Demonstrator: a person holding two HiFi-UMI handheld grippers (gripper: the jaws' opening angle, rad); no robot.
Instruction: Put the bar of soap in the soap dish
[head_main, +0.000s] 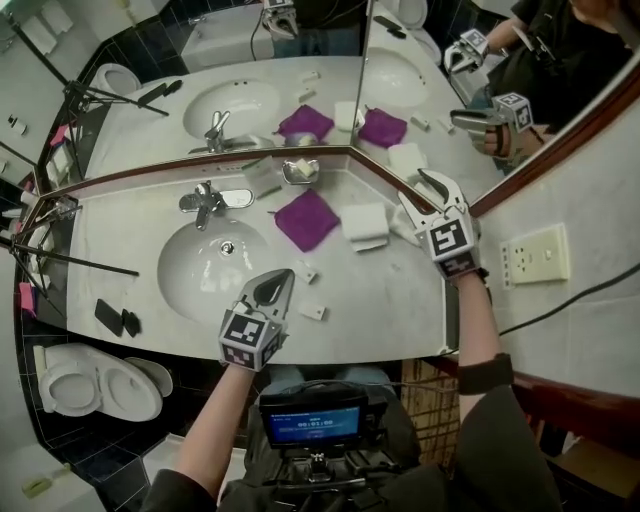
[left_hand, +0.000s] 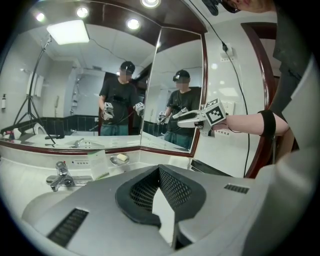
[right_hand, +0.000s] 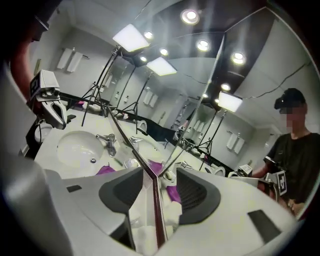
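Head view shows a pale stone surface (head_main: 395, 295) running into a corner under two mirror panels (head_main: 250, 105).

1. An oval basin (head_main: 195, 270) is sunk into the left half of the surface. A chrome tap (head_main: 205, 200) stands behind it.
2. A purple cloth (head_main: 307, 219) lies right of the basin. Folded white towels (head_main: 364, 222) sit just beside the cloth, further right.
3. The left gripper (head_main: 280, 280) hangs over the front of the surface, by the basin's right rim. Its jaws are closed on nothing, as the left gripper view confirms.
4. The right gripper (head_main: 411, 186) is held over the right end of the surface, near the towels. In the right gripper view its jaws stand apart, and only the mirror seam and the cloth show through the gap.
5. The metal soap dish (head_main: 287, 174) stands in the back corner, behind the purple cloth and below the join of the mirrors.
6. The bar of soap (head_main: 301, 171), pale in colour, lies inside the dish. It is well apart from both grippers.
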